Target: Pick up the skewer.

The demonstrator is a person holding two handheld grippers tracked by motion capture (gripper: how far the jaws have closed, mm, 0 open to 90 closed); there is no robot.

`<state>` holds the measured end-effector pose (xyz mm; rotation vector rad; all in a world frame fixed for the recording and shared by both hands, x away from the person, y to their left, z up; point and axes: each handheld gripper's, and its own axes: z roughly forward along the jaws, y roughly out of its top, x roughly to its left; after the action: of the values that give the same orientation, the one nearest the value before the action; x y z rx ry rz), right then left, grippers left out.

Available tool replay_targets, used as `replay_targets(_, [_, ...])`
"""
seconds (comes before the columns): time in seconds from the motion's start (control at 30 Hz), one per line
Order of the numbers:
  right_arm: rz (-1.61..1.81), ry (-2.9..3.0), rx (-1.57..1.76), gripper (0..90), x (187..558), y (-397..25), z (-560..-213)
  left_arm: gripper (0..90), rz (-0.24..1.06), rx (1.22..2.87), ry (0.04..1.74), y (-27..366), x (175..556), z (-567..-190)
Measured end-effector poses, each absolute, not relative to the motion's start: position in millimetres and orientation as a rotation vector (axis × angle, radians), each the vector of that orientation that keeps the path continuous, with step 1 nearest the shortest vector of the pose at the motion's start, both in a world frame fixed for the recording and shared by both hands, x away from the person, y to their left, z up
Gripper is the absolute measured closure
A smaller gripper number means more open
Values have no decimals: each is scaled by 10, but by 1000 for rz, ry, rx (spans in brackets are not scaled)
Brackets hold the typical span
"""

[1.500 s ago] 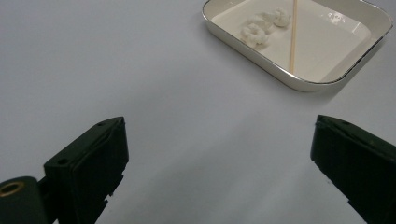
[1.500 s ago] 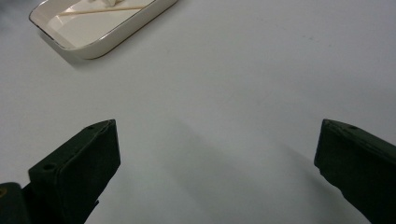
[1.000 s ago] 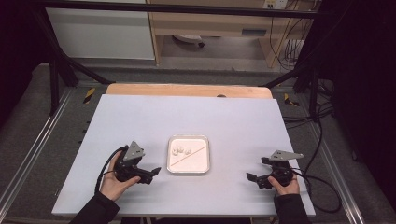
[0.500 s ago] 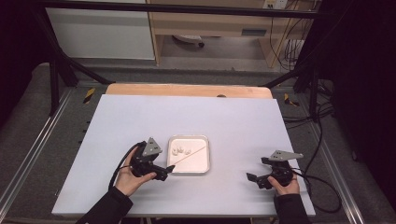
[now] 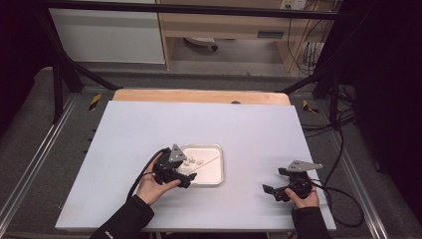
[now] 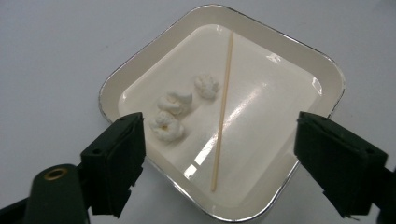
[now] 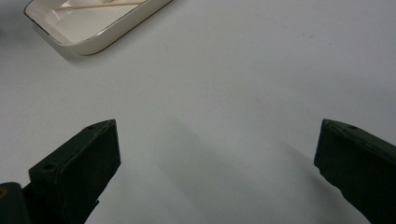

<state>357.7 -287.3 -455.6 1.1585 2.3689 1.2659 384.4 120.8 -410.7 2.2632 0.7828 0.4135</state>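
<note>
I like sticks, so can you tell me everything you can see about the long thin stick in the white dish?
The stick is long, very thin and straight, pale tan, and looks like wood or bamboo, like a skewer. It lies flat on the bottom of the shallow white tray, slanting from one side to the other. Three small white lumps sit beside it; the nearest is very close, though I cannot tell whether they touch. The left gripper hovers over the tray with its jaws wide apart on either side of the stick, not gripping it.
</note>
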Motion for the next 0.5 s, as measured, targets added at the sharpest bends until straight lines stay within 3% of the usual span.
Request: replay_targets(0.5, [1264,2369,1158,9,3577,-2873,-4557,462,390,2324,792,998,3972,-4250])
